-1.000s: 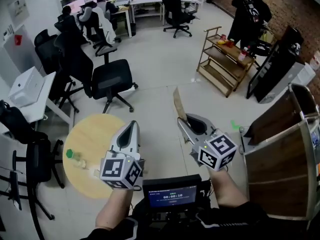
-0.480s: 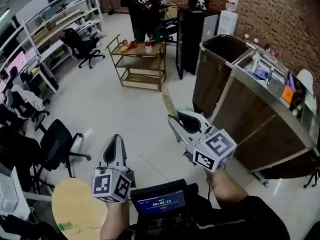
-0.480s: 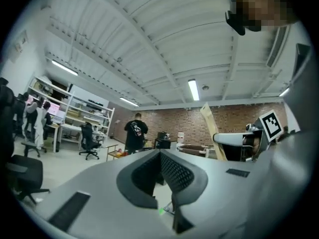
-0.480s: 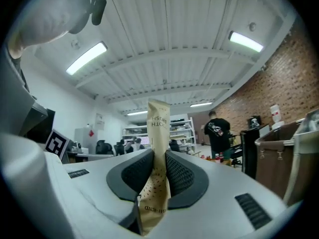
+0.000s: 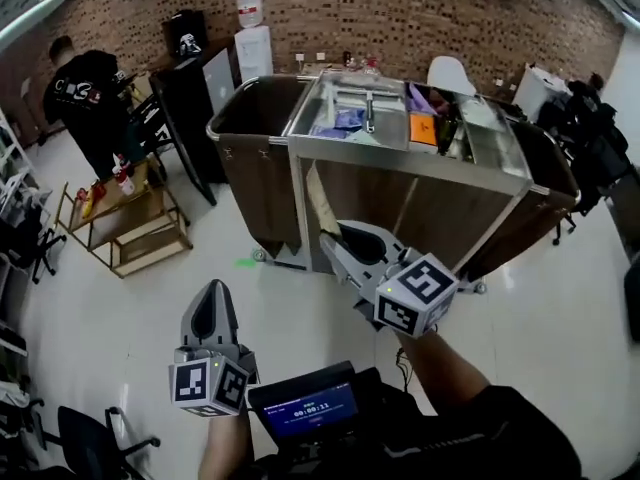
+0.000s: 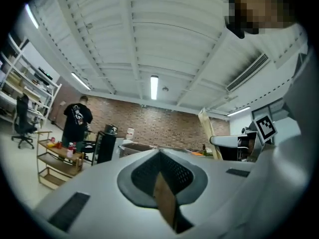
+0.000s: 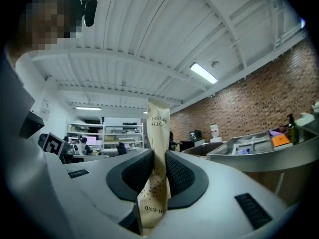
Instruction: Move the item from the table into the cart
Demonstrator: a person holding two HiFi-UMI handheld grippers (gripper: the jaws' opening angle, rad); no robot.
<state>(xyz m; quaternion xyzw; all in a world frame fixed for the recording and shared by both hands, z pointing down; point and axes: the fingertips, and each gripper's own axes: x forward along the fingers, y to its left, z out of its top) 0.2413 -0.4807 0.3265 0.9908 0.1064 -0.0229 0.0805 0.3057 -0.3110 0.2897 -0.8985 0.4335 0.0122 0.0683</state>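
Right tongs (image 5: 328,238) grip a paper packet (image 7: 155,173), its lower end hidden between them. Left tongs (image 5: 211,290) closed, empty; cart (image 5: 440,208) ahead.

A red-brown brick wall (image 5: 430,13) closes the far side of the room. Before it stand a white water dispenser (image 5: 253,43) and, just beside it, a tall black cabinet (image 5: 188,78). At the left a person in black clothes (image 5: 88,103) stands at a low wooden three-shelf trolley (image 5: 130,226) carrying bottles. A small green mark (image 5: 243,262) lies on the pale glossy floor (image 5: 560,328). A black office chair (image 5: 85,446) shows at the lower left.
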